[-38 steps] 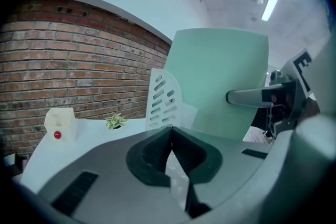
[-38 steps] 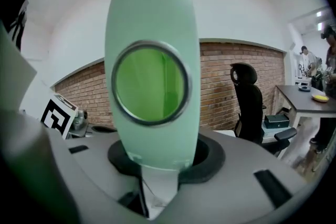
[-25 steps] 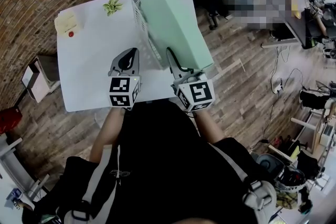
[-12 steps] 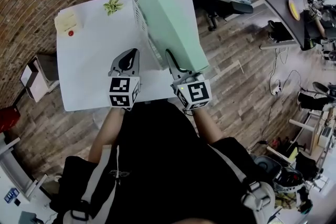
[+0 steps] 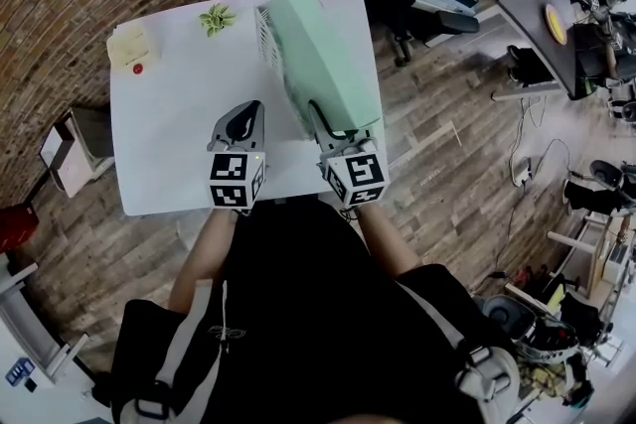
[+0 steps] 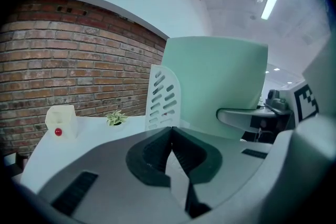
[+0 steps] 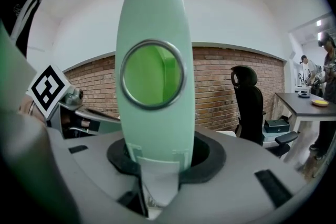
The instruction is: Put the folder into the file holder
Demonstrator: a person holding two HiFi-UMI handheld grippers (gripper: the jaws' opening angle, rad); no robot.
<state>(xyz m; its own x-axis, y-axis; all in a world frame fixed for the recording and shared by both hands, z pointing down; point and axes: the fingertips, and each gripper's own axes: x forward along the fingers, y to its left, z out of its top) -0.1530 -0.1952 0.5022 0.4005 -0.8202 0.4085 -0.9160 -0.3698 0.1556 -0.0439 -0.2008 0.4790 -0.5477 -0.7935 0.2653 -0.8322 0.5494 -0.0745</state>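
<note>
White table carries a small pale box and a little plant, both well ahead and to the left of the left gripper. That gripper rests low over the near part of the table with its jaws pressed together and nothing between them. Ahead and to its right stands the white slotted file holder, upright.

Just beyond the holder's slotted wall is the mint green folder, reaching forward from the right gripper. The right gripper's jaws are clamped on the folder's spine end, partly spread by its thickness.

Compared with a second ago, the folder stands more upright and shows less of its broad face. The right gripper has shifted slightly toward the left one, bringing the folder closer against the holder. This looks like the lining-up stage of insertion. Whether the folder's lower edge is already inside a slot cannot be told.
</note>
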